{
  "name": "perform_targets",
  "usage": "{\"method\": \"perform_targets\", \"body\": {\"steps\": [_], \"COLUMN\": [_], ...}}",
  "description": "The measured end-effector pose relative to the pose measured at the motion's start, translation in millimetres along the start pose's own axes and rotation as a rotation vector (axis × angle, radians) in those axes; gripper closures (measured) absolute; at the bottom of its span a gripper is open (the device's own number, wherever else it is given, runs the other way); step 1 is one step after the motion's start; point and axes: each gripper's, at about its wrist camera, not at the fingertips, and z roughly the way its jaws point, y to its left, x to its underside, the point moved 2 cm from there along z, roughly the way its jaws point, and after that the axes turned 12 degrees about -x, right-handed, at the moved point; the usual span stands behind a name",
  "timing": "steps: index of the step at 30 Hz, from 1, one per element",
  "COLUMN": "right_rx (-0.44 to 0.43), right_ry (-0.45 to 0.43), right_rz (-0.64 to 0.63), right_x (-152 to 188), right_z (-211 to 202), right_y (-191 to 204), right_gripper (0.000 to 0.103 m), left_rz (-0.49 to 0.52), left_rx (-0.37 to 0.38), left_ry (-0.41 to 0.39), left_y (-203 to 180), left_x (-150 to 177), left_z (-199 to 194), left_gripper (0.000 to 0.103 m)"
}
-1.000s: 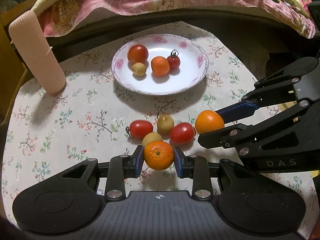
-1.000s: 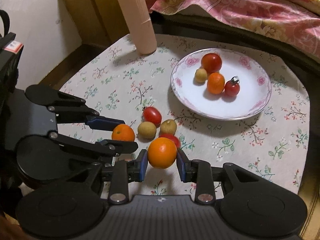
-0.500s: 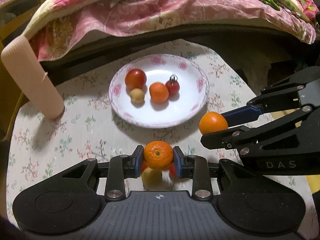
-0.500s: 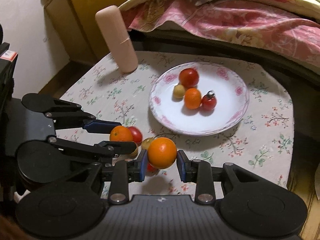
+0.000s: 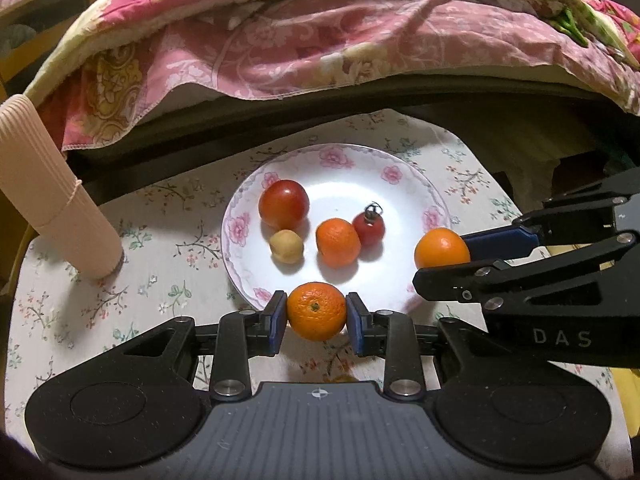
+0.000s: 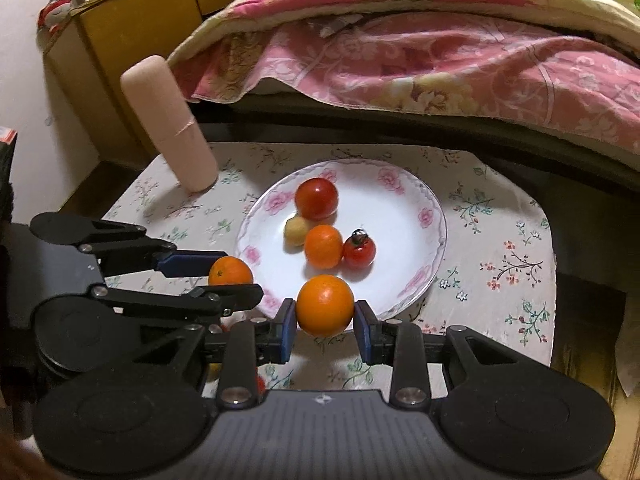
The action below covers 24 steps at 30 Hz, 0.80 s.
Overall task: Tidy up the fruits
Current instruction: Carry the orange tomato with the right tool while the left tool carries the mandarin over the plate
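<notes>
Both grippers are up over the near rim of the flowered plate (image 5: 434,204), each clamped on a fruit: the left gripper (image 5: 317,317) squeezes a stem-marked mandarin (image 5: 316,311) between its blue pads, and just to its right the right gripper (image 6: 325,317) pinches a smooth orange (image 6: 325,305). Ahead of both pairs of fingers, on the plate, sit a big tomato (image 5: 283,204), a small yellow fruit (image 5: 286,246), another mandarin (image 5: 338,242) and a cherry tomato (image 5: 369,227). Far left of them a ribbed pink cylinder (image 5: 52,196) stands on the floral cloth (image 5: 160,280).

pink quilt (image 5: 320,40), ribbed beige cylinder (image 5: 52,196)
</notes>
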Motion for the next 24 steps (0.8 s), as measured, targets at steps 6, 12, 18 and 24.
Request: {"method": "perform_targets", "body": {"steps": [6,12,18,24], "right_rx": [0.013,0.025,0.027,0.036], "right_ry": [-0.015,-0.014,-0.012,-0.010], "right_rz": [0.020,0.037,0.058,0.063], "right_x": [-9,-12,-10,-10], "right_z": [11,22,29,33], "right_y": [-8,-15,-22,-24], "right_gripper": [0.071,0.070,0.070,0.070], "left_rz": [-0.035,-0.048,-0.060,-0.064], "left_rx": [-0.001,-0.002,0.002,-0.005], "left_ry": [0.007,0.017,0.027,0.028], "left_y": [5,6,6,6], "left_x": [-6,-5,-6,-5], "left_z": [12,20,26,26], "left_gripper": [0.065,0.065,0.064,0.061]}}
